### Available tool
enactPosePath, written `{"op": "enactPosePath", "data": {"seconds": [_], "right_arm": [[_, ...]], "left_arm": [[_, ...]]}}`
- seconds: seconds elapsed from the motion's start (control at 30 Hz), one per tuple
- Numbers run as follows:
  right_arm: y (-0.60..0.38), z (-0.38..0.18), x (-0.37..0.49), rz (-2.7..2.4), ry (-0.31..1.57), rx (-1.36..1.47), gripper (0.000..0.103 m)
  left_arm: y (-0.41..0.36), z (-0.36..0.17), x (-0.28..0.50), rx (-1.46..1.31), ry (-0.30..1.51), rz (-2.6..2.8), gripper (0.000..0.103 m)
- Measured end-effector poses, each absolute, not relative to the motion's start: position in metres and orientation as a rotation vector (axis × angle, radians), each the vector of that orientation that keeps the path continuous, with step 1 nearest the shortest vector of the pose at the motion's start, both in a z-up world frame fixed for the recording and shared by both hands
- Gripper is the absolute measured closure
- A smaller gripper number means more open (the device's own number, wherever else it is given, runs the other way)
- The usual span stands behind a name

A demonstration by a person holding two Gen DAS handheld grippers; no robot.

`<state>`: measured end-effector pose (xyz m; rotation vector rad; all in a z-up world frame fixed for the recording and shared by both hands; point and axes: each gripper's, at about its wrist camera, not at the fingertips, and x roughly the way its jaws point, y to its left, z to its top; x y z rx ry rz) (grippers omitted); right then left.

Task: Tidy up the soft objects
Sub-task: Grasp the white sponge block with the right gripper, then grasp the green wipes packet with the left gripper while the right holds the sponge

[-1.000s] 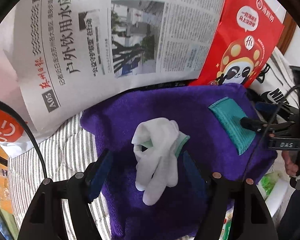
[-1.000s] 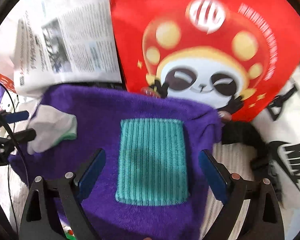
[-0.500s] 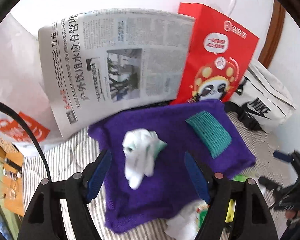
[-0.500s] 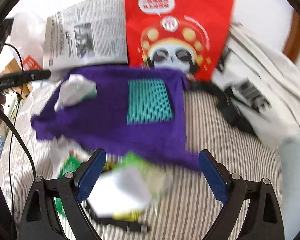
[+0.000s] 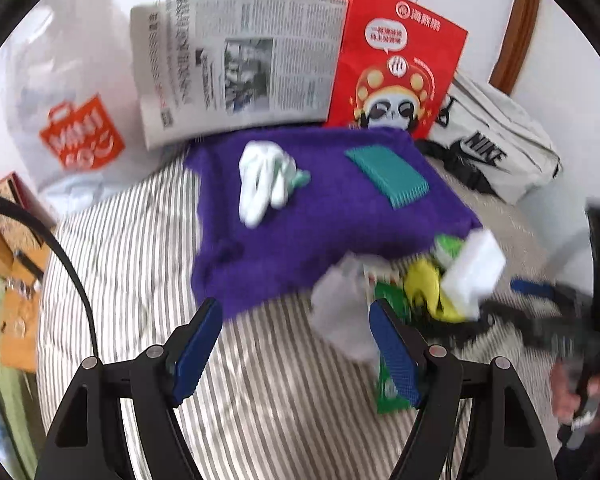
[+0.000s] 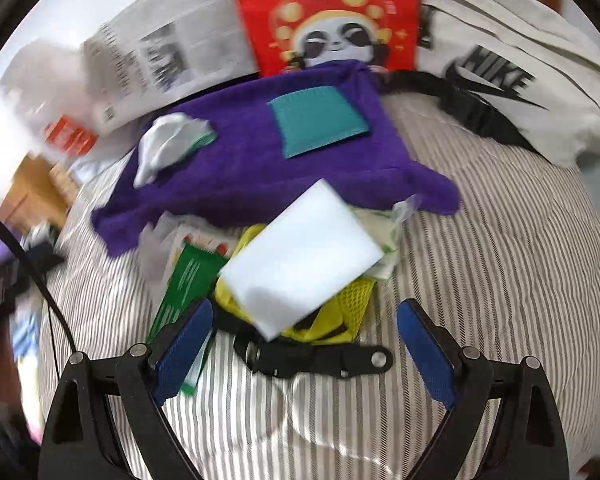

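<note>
A purple towel (image 5: pixel 320 216) (image 6: pixel 244 168) lies spread on the striped bed. White gloves (image 5: pixel 264 180) (image 6: pixel 168 140) and a teal cloth (image 5: pixel 388 172) (image 6: pixel 316 120) lie on it. In front of the towel is a pile: a white sponge block (image 6: pixel 304 256) (image 5: pixel 474 272), a yellow mesh item (image 6: pixel 340 312) (image 5: pixel 424 288), a green packet (image 6: pixel 188 280) and a black strap (image 6: pixel 312 356). My left gripper (image 5: pixel 296 344) is open and empty above the bed before the towel. My right gripper (image 6: pixel 304 344) is open and empty over the pile.
A newspaper (image 5: pixel 236 60), a red panda paper bag (image 5: pixel 396 60) (image 6: pixel 324 16) and a white Nike bag (image 5: pixel 496 148) (image 6: pixel 512 80) stand behind the towel. A white plastic bag with an orange logo (image 5: pixel 72 120) is at the left. The striped bedding (image 5: pixel 132 264) surrounds everything.
Both grippers have pulled back from the towel toward the bed's front. The gloves and teal cloth stay on the towel; the pile of items has come into view.
</note>
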<state>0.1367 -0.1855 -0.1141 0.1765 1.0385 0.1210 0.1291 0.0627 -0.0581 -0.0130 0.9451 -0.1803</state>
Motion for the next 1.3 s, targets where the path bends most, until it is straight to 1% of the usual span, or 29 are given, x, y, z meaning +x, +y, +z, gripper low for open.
{"op": "enactPosePath", "data": {"seconds": [0.13,0.33,0.4,0.43,0.47,0.57,0.73,0.9,1.0,1.1,1.3], "right_arm": [[-0.187,-0.119,0.153,0.084,1.057,0.281,0.010],[-0.182,-0.134,0.171,0.049,1.076,0.319,0.011],[-0.178,-0.136,0.171,0.067,1.060,0.294,0.021],[-0.176,-0.135,0.169,0.083,1.051,0.275,0.031],[-0.176,-0.134,0.167,0.098,1.049,0.263,0.035],[-0.183,-0.124,0.154,0.138,1.004,0.262,0.039],[-0.201,-0.107,0.129,0.193,0.936,0.270,0.040],[-0.214,-0.095,0.112,0.110,0.874,0.138,0.040],[-0.218,-0.098,0.106,0.076,0.871,0.074,0.040],[-0.226,-0.106,0.103,0.083,0.893,0.077,0.040],[-0.230,-0.109,0.097,0.093,0.886,0.077,0.040]], "left_arm": [[0.070,-0.077,0.102,-0.024,0.975,-0.170,0.029],[0.082,-0.109,0.086,-0.062,1.048,-0.139,0.029],[0.083,-0.113,0.083,-0.075,1.055,-0.141,0.029],[0.083,-0.114,0.082,-0.083,1.056,-0.142,0.029],[0.083,-0.115,0.081,-0.087,1.057,-0.144,0.029],[0.080,-0.114,0.078,-0.090,1.054,-0.157,0.029],[0.071,-0.114,0.078,-0.104,1.047,-0.188,0.029],[0.061,-0.112,0.084,-0.150,1.018,-0.240,0.029],[0.045,-0.112,0.087,-0.116,0.999,-0.263,0.029],[0.026,-0.115,0.092,-0.075,0.985,-0.297,0.030],[-0.016,-0.136,0.099,0.103,1.004,-0.300,0.031]]}}
